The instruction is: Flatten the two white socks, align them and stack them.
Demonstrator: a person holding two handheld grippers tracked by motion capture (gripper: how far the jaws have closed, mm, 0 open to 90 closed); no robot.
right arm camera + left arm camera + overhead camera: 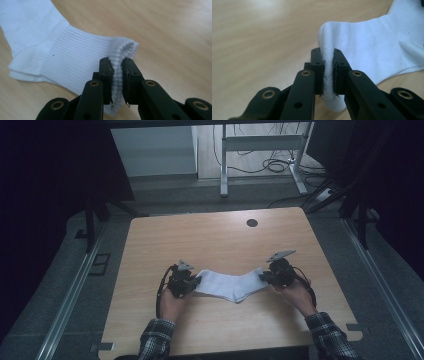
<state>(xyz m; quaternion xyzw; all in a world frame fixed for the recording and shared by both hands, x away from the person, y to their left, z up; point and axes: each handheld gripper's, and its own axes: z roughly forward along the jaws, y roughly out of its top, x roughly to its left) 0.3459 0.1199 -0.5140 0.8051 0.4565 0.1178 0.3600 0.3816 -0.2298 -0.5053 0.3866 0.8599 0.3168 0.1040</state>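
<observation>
A white sock (230,286) is lying on the wooden table (215,240), near the person's side and stretched between the two tools. The left gripper (328,75) is pinching the toe end with its jaws closed on the fabric, and the right gripper (117,77) is pinching the ribbed cuff (120,50) in the same way, jaws closed on it. The risk, in my judgement, is that each bite is taking only a narrow fold of cloth near the edge; if the hands are pulling apart too strongly, the cloth may be slipping out of one pair of jaws, and the sock would fall crumpled. The cuff seems to be two layers, so one layer could also escape. For moving, the table is giving much free surface behind the sock and to both sides, while the near edge (230,351) is rather close to the hands. A small dark hole (252,223) is sitting far from the sock, near the back edge.
</observation>
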